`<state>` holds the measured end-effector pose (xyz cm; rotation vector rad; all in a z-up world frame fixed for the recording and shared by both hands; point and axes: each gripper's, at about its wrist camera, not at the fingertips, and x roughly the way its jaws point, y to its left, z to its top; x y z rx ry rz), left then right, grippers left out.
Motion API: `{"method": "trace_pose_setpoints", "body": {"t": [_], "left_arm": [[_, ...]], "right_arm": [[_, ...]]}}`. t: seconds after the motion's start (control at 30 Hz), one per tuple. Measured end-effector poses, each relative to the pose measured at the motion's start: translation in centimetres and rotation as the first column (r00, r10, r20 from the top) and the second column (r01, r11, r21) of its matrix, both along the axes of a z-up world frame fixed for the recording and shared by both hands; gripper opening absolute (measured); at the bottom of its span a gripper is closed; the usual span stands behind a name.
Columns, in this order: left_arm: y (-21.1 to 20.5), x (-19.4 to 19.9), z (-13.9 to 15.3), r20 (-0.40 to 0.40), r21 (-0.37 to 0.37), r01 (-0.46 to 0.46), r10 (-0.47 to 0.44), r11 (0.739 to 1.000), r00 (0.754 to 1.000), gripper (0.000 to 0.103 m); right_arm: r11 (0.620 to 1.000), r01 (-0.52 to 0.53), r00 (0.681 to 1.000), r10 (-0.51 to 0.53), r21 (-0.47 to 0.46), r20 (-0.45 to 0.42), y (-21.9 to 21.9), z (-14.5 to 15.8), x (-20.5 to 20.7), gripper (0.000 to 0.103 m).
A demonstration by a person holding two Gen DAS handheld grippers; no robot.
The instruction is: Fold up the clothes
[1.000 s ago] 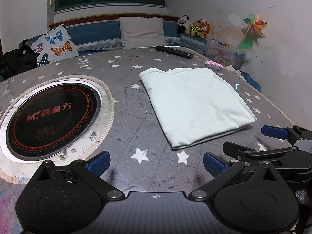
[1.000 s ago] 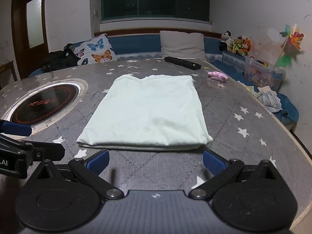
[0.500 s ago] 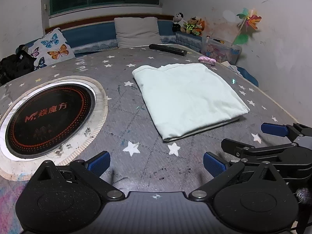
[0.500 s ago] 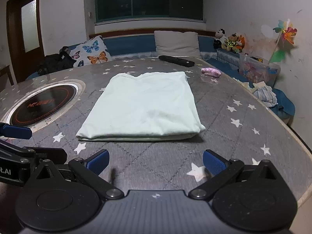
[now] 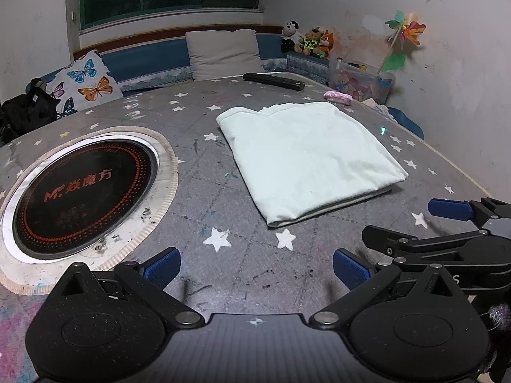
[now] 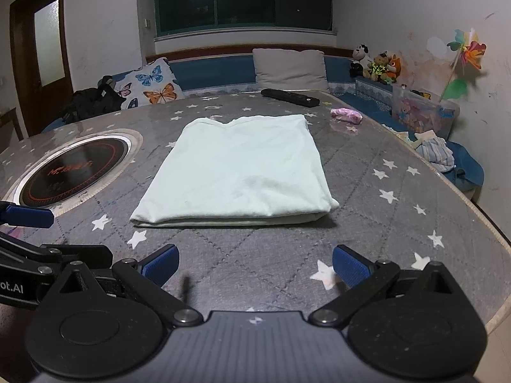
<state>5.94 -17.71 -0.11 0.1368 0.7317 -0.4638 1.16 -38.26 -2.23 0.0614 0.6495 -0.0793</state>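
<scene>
Left wrist view: the left gripper [image 5: 257,263] hangs over the table [image 5: 242,261] with its blue-padded fingers spread wide and nothing between them. The folded pale garment [image 5: 308,159] lies flat ahead and to the right of it, well clear of the fingertips, and it sits farther off than a second ago. The round black cooktop [image 5: 83,188] is set into the table left of the garment. Beyond the garment's far edge are a black remote [image 5: 273,81] and a small pink item [image 5: 337,97]. The right gripper [image 5: 396,233] shows at the right edge, near the garment's closest corner, also spread wide and empty.

Right wrist view: the right gripper [image 6: 255,263] faces the garment [image 6: 238,172] squarely, fingers wide apart, gripping nothing. The garment's near folded edge has receded from the fingertips since the earlier frame, and more bare table [image 6: 255,255] lies between. The garment itself has kept its shape and place beside the cooktop [image 6: 72,170].
</scene>
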Motion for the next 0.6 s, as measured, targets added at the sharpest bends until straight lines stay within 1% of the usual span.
{"method": "trace_pose_setpoints", "body": {"t": [0.6], "left_arm": [[0.1, -1.5, 0.3, 0.043, 0.009, 0.007, -0.007, 1.000, 0.999, 0.103]], "right_arm": [[1.000, 0.011, 1.000, -0.011, 0.005, 0.019, 0.3, 0.3, -1.2, 0.103]]}}
